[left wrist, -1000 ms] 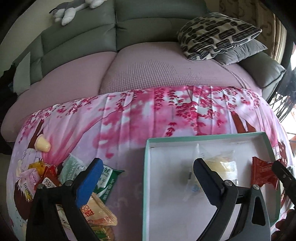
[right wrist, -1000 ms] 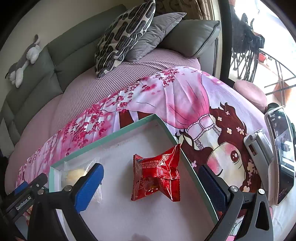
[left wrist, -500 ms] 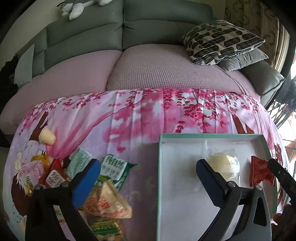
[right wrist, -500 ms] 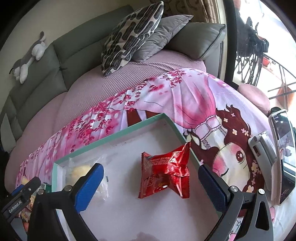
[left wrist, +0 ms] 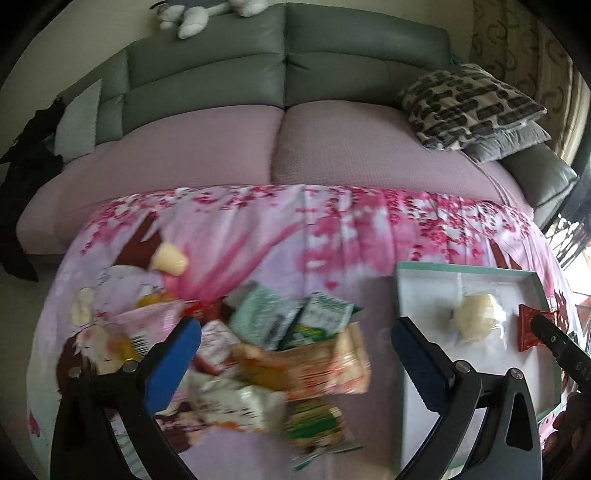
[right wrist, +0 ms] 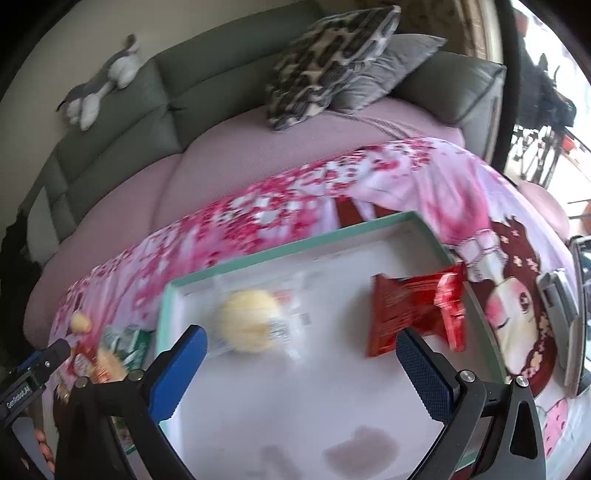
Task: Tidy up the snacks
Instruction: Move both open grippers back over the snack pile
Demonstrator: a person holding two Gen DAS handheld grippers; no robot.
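A heap of snack packets lies on the pink floral cloth, and my left gripper hangs open just above it, holding nothing. To its right stands a white tray with a green rim. Inside the tray lie a clear-wrapped yellow bun and a red packet. In the right wrist view my right gripper is open over the tray, with the bun just past its left finger and the red packet by its right finger. A yellow jelly cup sits apart at the far left.
A grey sofa with a pink cover runs behind the cloth, with patterned cushions and a plush toy on its back. A phone and a silver device lie on the cloth right of the tray.
My left gripper has swung left from over the tray to over the snack heap. My right gripper has shifted left too, so the bun and red packet now sit further right in its view.
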